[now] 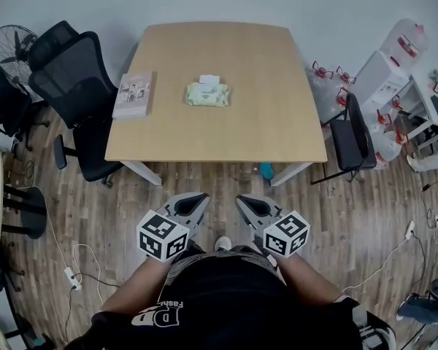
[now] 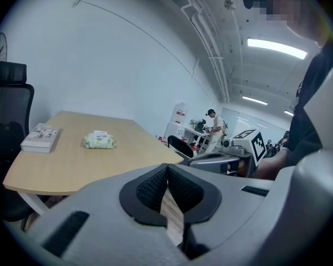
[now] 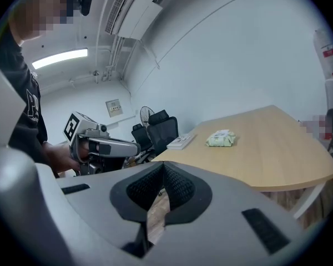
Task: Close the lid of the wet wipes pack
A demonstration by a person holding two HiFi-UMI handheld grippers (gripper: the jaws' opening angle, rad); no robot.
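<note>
The pale green wet wipes pack [image 1: 208, 94] lies near the middle of the wooden table [image 1: 277, 122], and its white lid [image 1: 209, 80] stands flipped up at the far side. The pack is also small and distant in the left gripper view [image 2: 99, 141] and the right gripper view [image 3: 221, 139]. Both grippers hover over the floor in front of the table's near edge, well short of the pack. My left gripper [image 1: 198, 197] [image 2: 166, 168] has its pads together with nothing between them. My right gripper [image 1: 243, 200] [image 3: 164, 166] is likewise shut and empty.
A book [image 1: 133, 93] lies at the table's left edge. Black office chairs [image 1: 73, 86] and a fan [image 1: 11, 46] stand to the left, a dark chair [image 1: 354, 137] and water bottles [image 1: 394, 57] to the right. Cables [image 1: 77, 265] trail on the wood floor. A person [image 2: 215, 127] stands far off.
</note>
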